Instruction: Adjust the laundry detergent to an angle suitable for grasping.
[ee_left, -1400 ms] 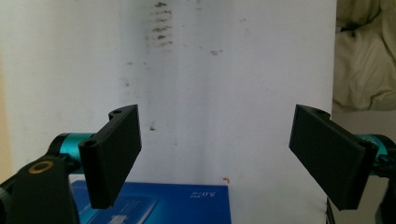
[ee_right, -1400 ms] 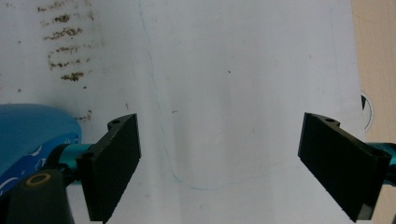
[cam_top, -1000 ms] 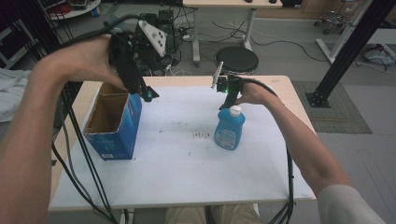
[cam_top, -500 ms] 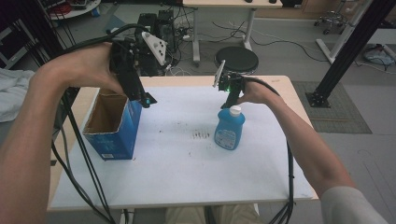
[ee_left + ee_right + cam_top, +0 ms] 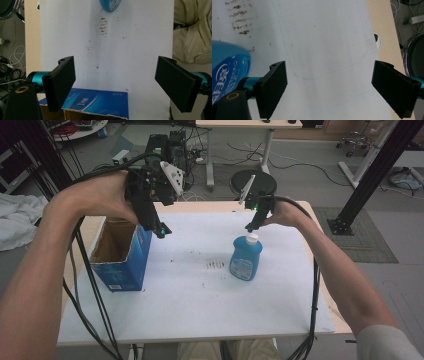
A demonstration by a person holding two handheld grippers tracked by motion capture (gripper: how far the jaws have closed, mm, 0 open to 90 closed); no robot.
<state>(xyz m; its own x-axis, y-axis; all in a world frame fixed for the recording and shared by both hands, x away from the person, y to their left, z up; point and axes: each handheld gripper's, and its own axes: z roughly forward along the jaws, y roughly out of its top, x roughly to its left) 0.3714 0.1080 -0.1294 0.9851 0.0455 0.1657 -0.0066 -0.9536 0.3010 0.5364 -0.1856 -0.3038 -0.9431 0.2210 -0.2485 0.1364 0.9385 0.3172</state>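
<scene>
While both hands are up in the air, nothing is held yet. The left gripper [image 5: 161,229] hangs over the right edge of the open blue cardboard box [image 5: 122,265], at the left side of the table [image 5: 190,310]. Its jaws are spread wide, with nothing between them. The right gripper [image 5: 250,226] floats just above the white cap of the blue bottle [image 5: 245,257], which stands upright near the middle of the table, well apart from the box. Its jaws are wide too, and empty; in the right gripper view the bottle [image 5: 227,75] sits off to the left of the jaws, not between them.

I think a few things could go wrong. The bottle is tall and slim, so a jaw that bumps its cap or side from one way could tip it over. If the jaws close off to one side, the smooth plastic could slip out. The box looks light and open at the top, so a push from the left gripper could slide it toward the table's left edge, which is close by. The long black cables [image 5: 90,290] hanging from the grippers could also snag the box.
</scene>
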